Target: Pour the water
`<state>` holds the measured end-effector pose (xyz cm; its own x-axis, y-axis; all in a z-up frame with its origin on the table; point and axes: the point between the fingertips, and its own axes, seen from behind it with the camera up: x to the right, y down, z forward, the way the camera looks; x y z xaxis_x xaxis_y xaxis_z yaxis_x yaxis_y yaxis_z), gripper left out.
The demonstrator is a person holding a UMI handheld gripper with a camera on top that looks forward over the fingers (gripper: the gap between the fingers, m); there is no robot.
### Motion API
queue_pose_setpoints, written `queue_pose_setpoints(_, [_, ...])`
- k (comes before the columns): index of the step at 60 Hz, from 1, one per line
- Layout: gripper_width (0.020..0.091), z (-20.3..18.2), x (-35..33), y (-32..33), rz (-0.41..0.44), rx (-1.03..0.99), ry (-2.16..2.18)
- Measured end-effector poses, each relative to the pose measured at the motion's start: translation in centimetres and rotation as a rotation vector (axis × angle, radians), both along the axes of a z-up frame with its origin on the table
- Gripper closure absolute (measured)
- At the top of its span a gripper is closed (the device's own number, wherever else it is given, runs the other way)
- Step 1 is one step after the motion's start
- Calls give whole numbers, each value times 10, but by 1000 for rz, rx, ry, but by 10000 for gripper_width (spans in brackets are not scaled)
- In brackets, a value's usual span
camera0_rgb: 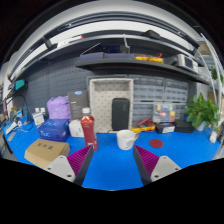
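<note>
1. The gripper [111, 165] hangs over a blue table [110, 170]; its fingers stand spread apart with nothing between them; the magenta pads [78, 159] face inward.
2. Just ahead, at about 12 o'clock, a white cup [126, 139] stands upright on the table; at 11 o'clock, near the left finger, stands a red bottle [89, 129] with a white cap.
3. At 10 o'clock lies a cardboard box [46, 152]; beyond it, a blue case [54, 129] and a purple bag [59, 107].
4. Farthest, at 2 o'clock, a green plant [203, 108] stands by the shelving.
</note>
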<state>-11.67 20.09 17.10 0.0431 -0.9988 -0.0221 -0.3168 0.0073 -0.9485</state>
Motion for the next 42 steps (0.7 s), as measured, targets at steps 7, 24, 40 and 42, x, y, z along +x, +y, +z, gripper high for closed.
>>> queue_pose_setpoints(7, [269, -16, 45, 54, 59, 18, -3])
queue_pose_setpoints(24, [280, -54, 164, 115, 93, -7, -23])
queue_pose_setpoints(40, [416, -79, 230, 140, 95, -11, -78])
queue_pose_setpoints(42, [466, -80, 235, 136, 71, -10, -88])
